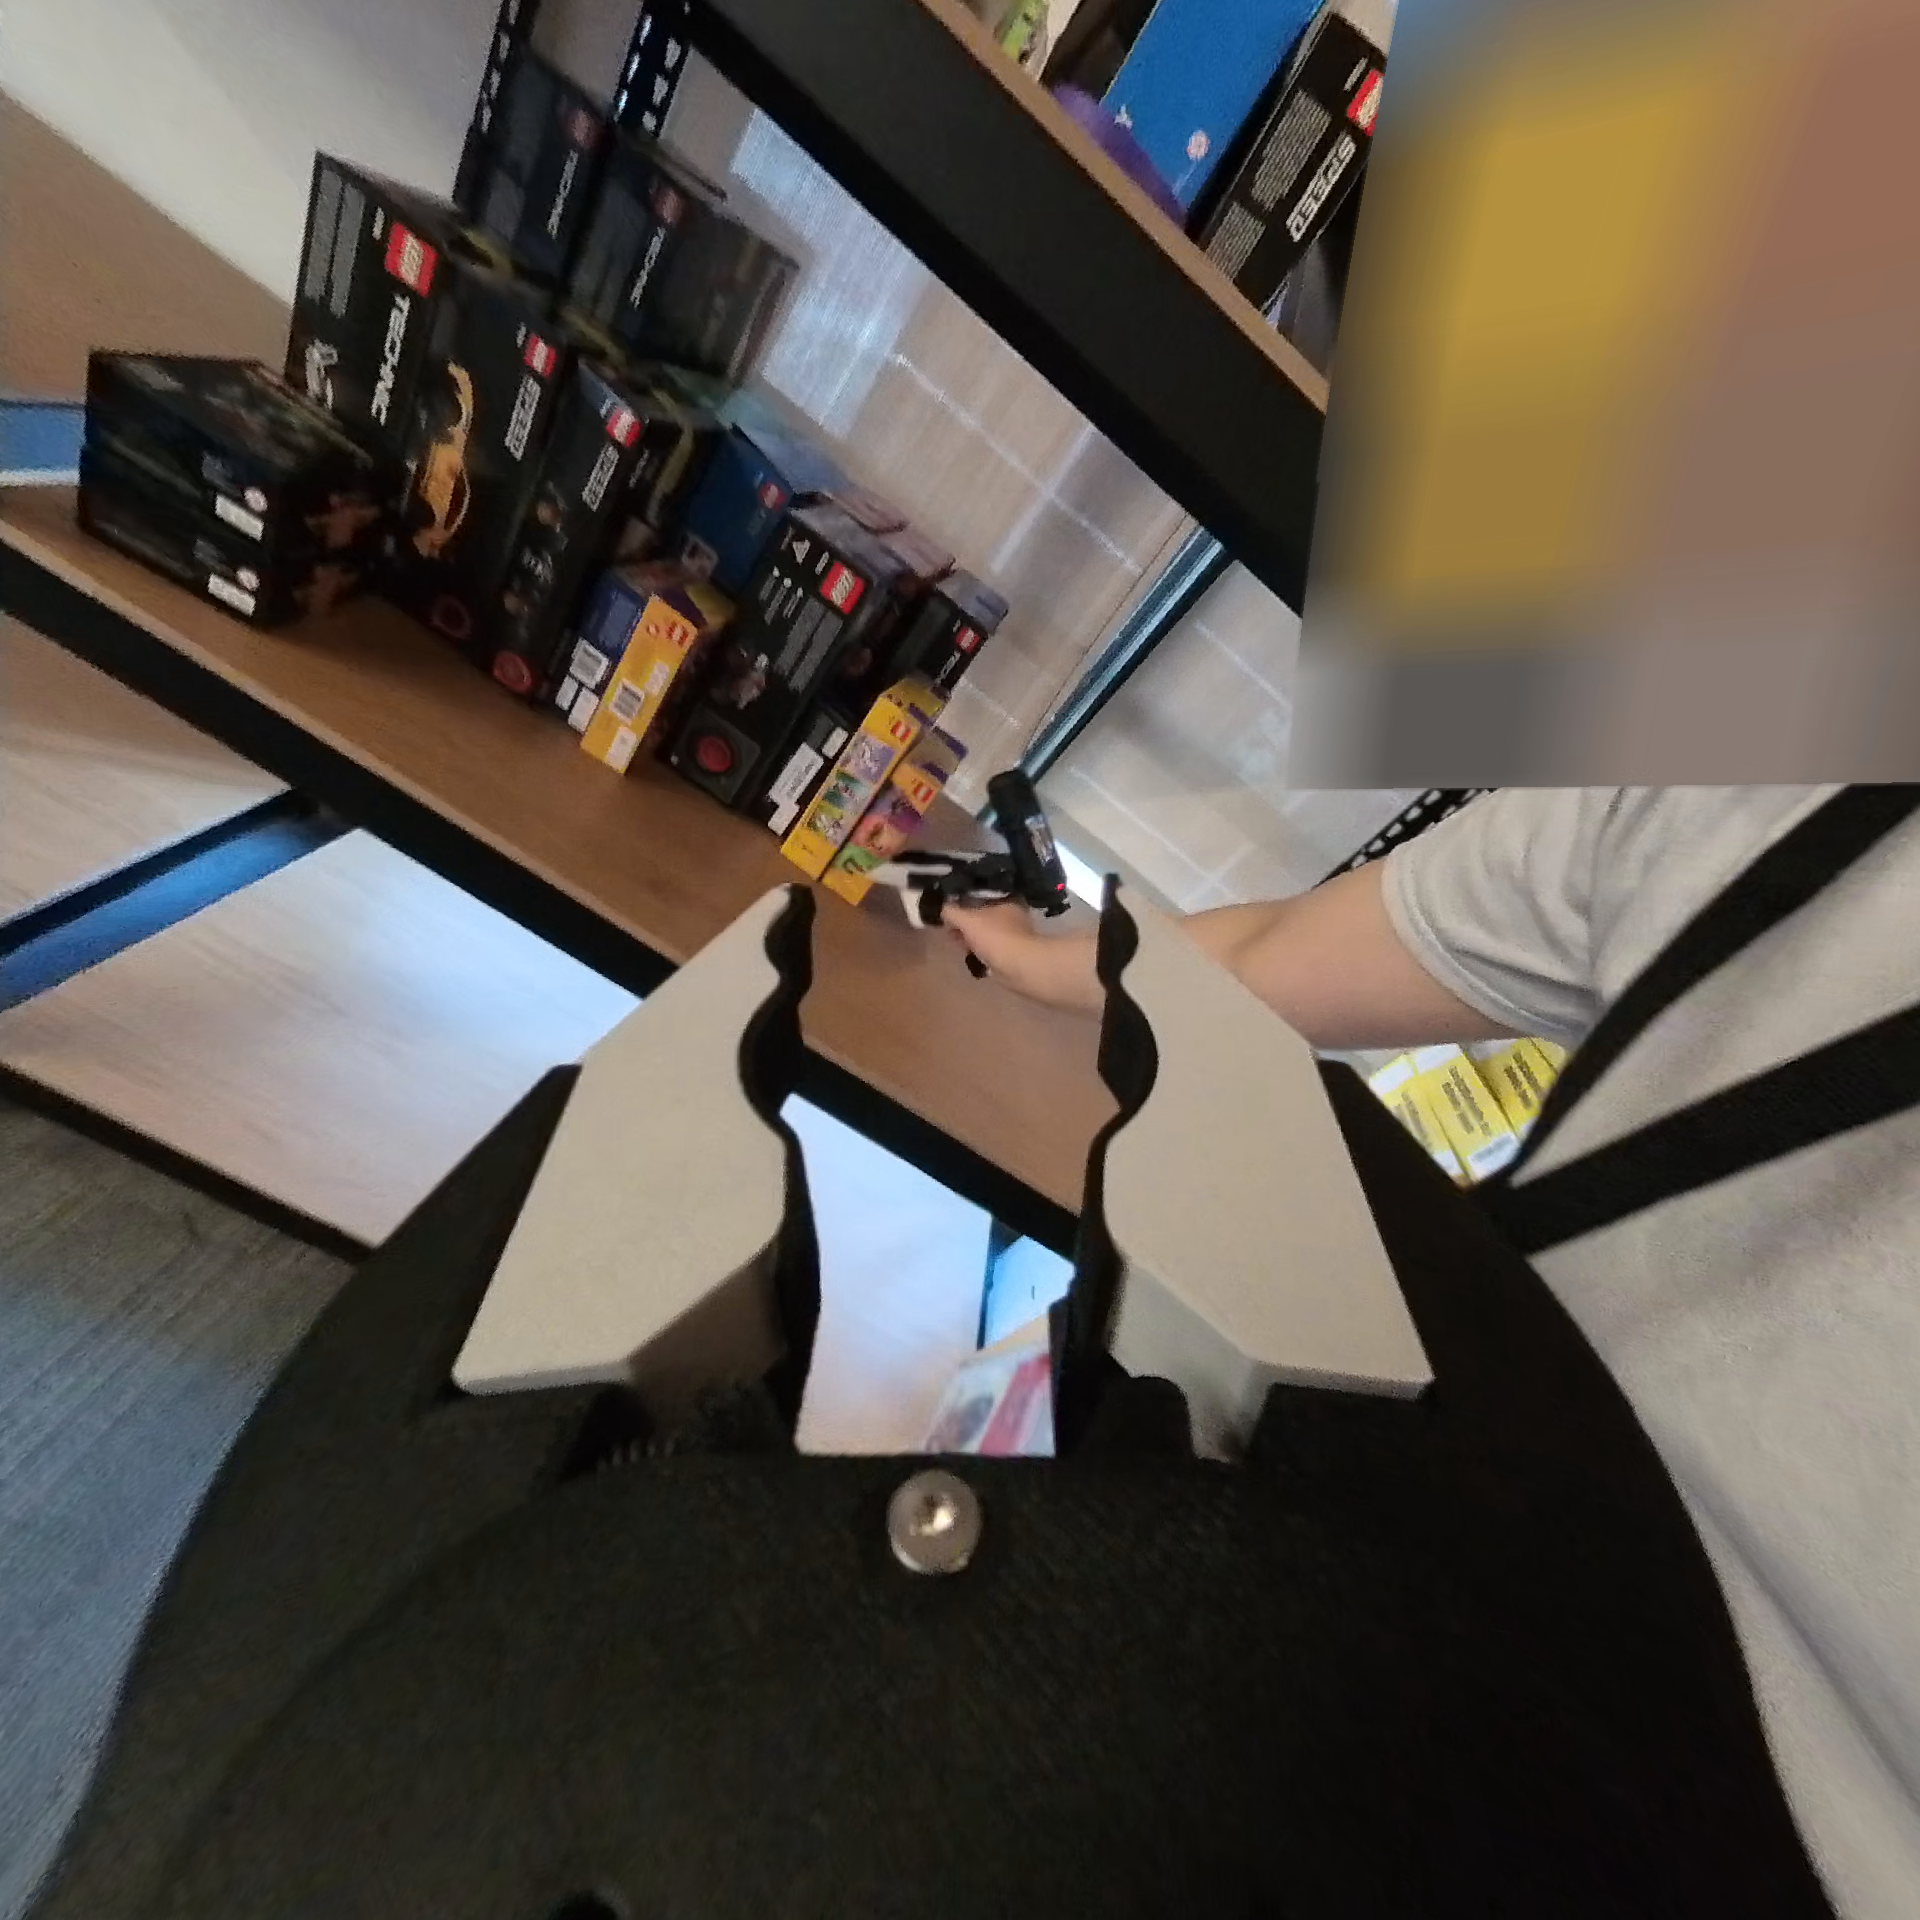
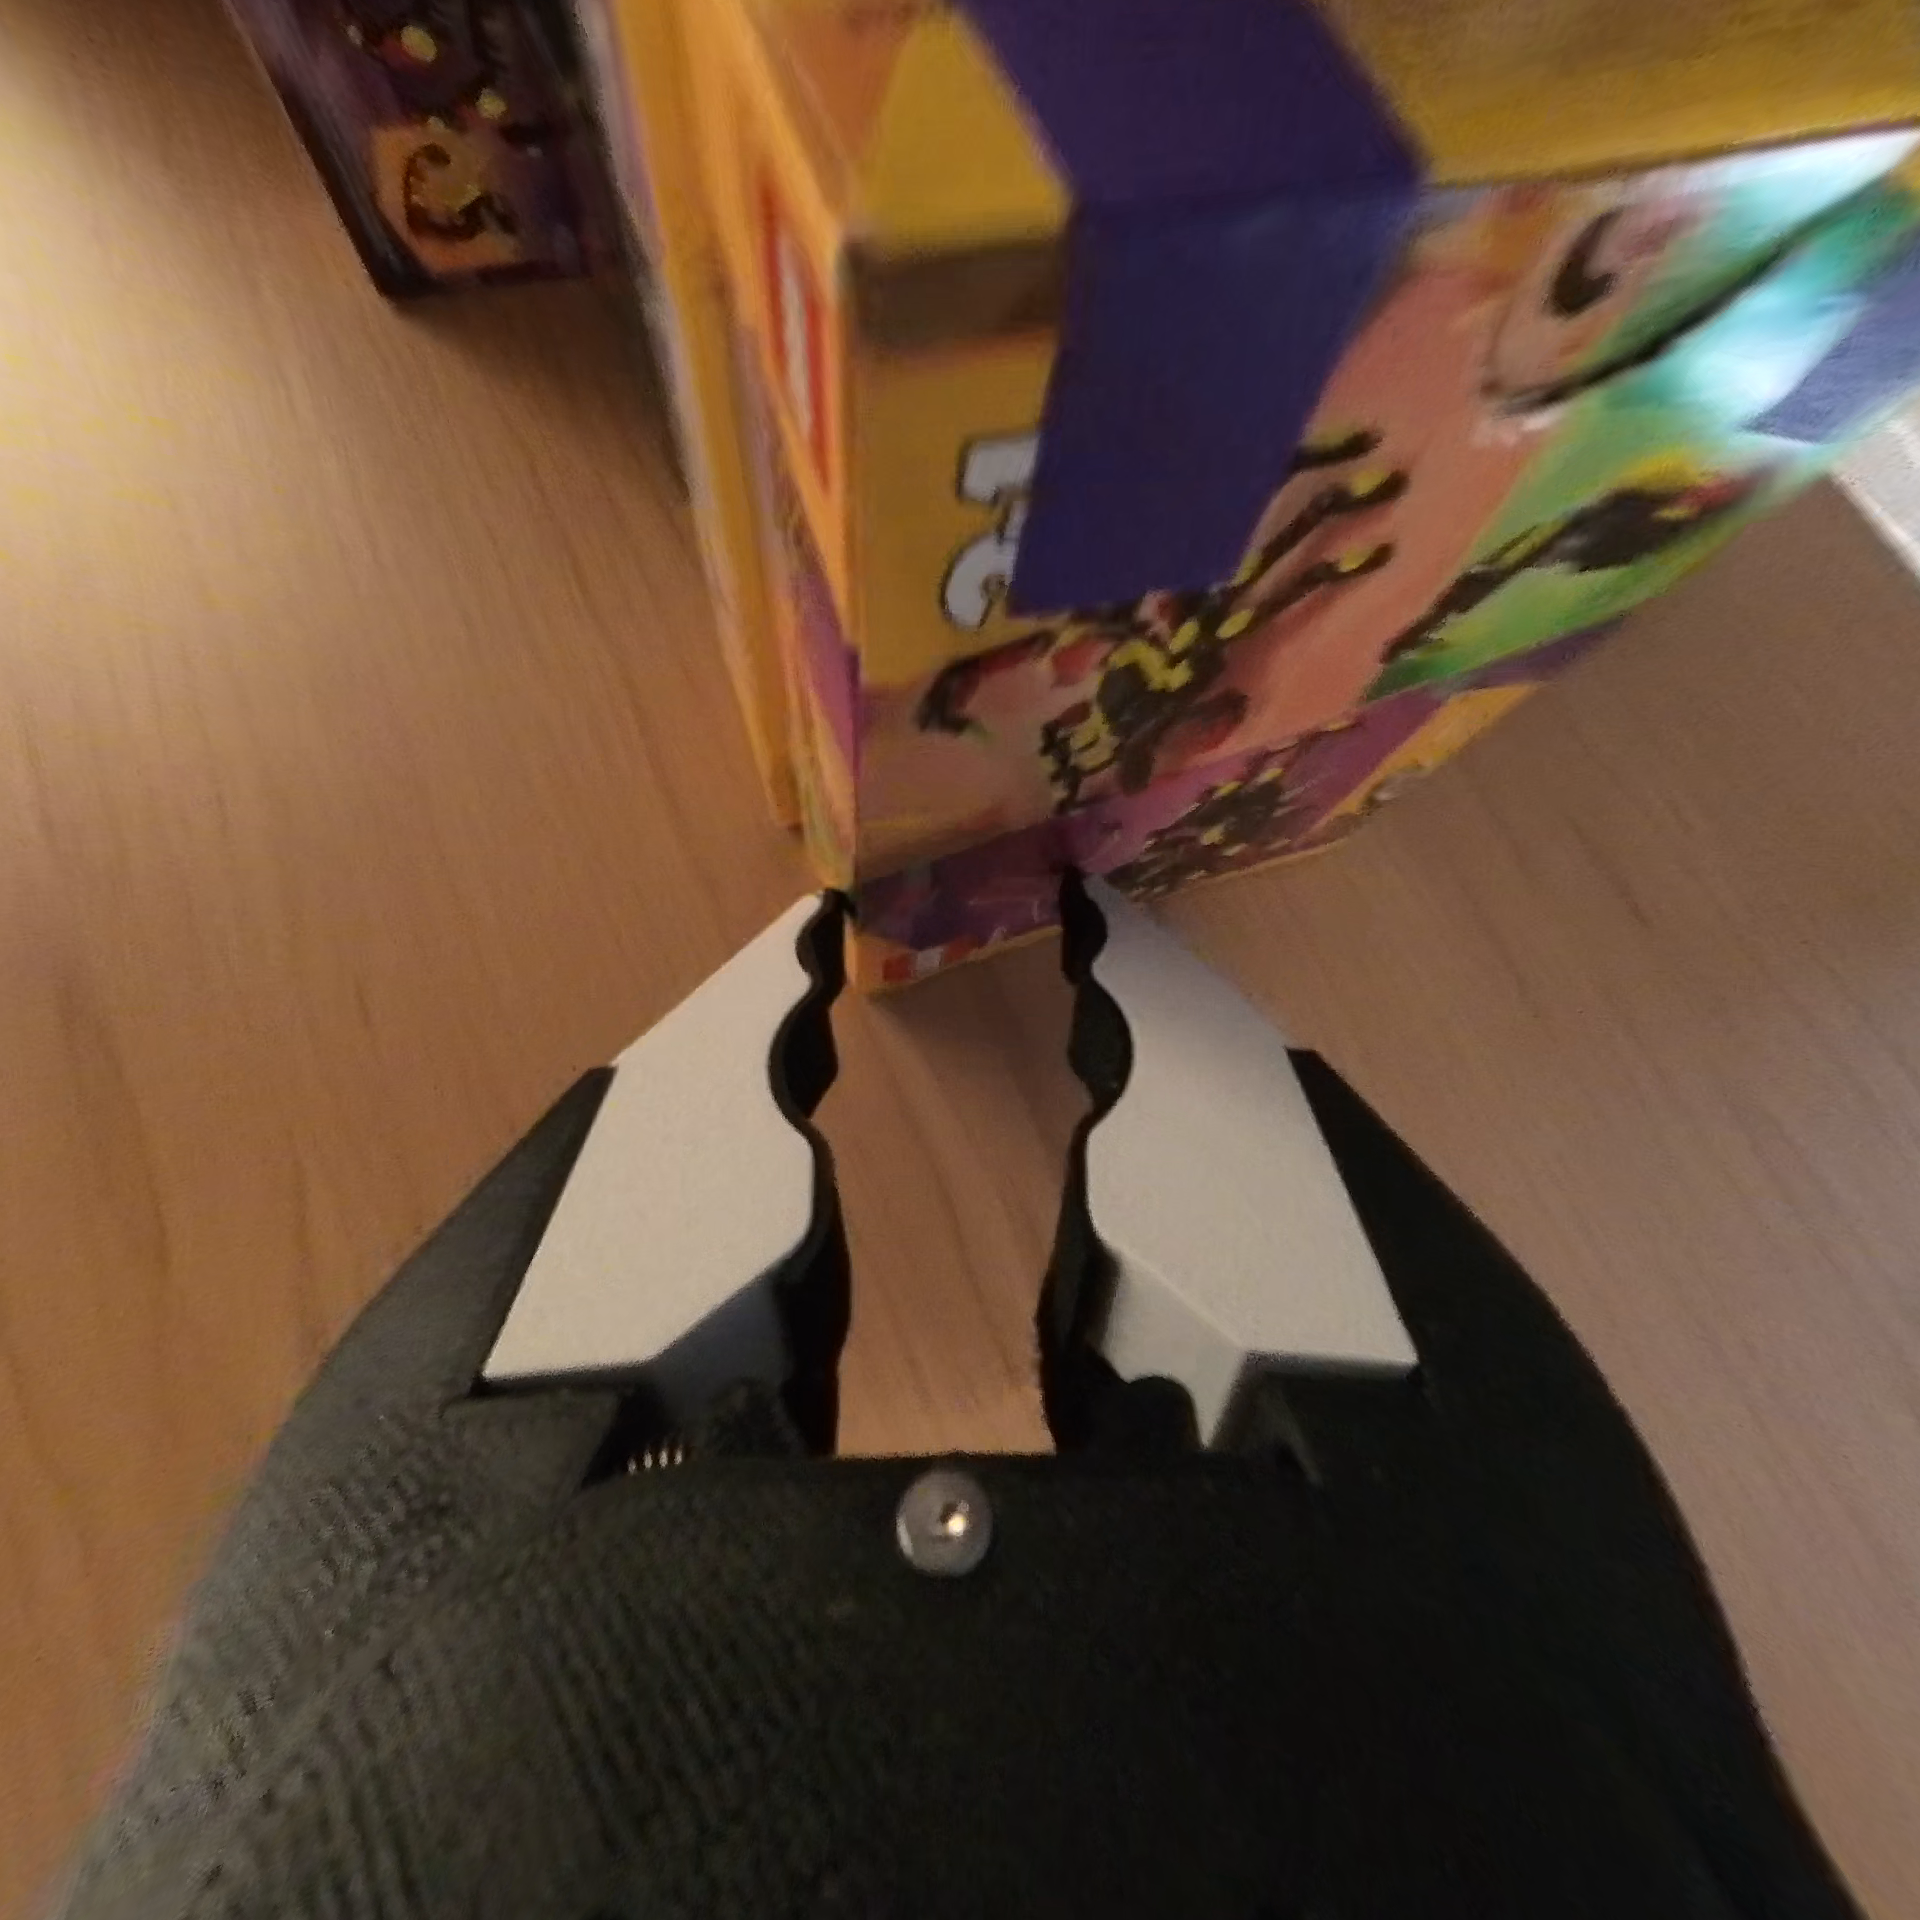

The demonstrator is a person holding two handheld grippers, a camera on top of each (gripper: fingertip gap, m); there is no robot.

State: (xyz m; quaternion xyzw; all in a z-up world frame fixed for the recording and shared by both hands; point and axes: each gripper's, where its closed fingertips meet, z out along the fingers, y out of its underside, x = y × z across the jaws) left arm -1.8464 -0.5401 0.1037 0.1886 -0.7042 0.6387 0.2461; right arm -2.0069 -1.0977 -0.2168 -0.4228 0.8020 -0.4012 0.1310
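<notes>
My right gripper point(image 2: 951, 896) reaches along a wooden shelf board point(image 2: 312, 727), its fingertips set on either side of the lower corner of a yellow toy box point(image 2: 1143, 675) with a colourful front and a blue band. The jaws stand narrow, closed on that corner. A second yellow box point(image 2: 748, 416) stands against it on the left. My left gripper point(image 1: 951, 894) is open and empty, held in the air in front of the shelf board point(image 1: 416, 707). In the left wrist view the right gripper point(image 1: 925, 894), held by a hand point(image 1: 1029, 956), sits at the yellow boxes point(image 1: 852, 790).
A row of black toy boxes point(image 1: 468, 447) fills the shelf's left and back. An upper shelf point(image 1: 1039, 208) carries more boxes. A purple box point(image 2: 457, 156) stands farther back. The person's arm point(image 1: 1299, 966) and grey shirt point(image 1: 1714, 1351) are at right. Grey carpet point(image 1: 156, 1403) lies below. Tip to tip, the grippers are about 65 cm apart.
</notes>
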